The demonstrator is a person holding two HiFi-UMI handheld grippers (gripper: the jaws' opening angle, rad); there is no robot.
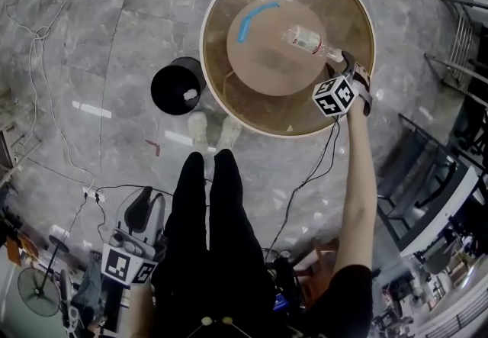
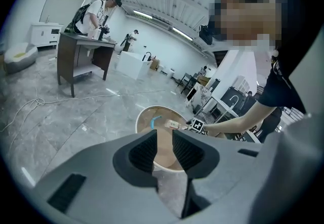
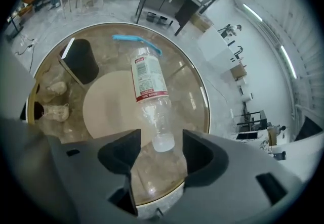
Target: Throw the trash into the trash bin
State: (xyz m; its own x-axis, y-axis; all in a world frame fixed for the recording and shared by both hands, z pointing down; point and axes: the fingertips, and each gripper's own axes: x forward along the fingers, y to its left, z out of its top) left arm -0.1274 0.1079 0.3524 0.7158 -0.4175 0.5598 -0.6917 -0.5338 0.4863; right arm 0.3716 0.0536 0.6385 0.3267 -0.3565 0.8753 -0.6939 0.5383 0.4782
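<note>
The clear plastic bottle [image 1: 307, 40] [image 3: 148, 84] lies on its side on the round glass table [image 1: 204, 50] [image 3: 203, 100], right of the middle. The right gripper [image 1: 345, 60] [image 3: 161, 151] hangs over its capped end, jaws wide apart with the cap between them and neither pad touching it. The right arm is stretched straight out over the table's near rim, the gripper tipped steeply down. The bottle's long axis runs slantwise across the top: the cap points at this gripper and the base points toward a curved blue strip [image 1: 254, 17] [image 3: 132, 40].

The black trash bin [image 1: 177, 86] [image 3: 81, 60] stands on the floor just beside the table's left edge. The left gripper [image 1: 143, 205] [image 2: 163, 149] is held low beside the person's left leg, aimed toward the table, its jaws slightly apart and holding nothing.
</note>
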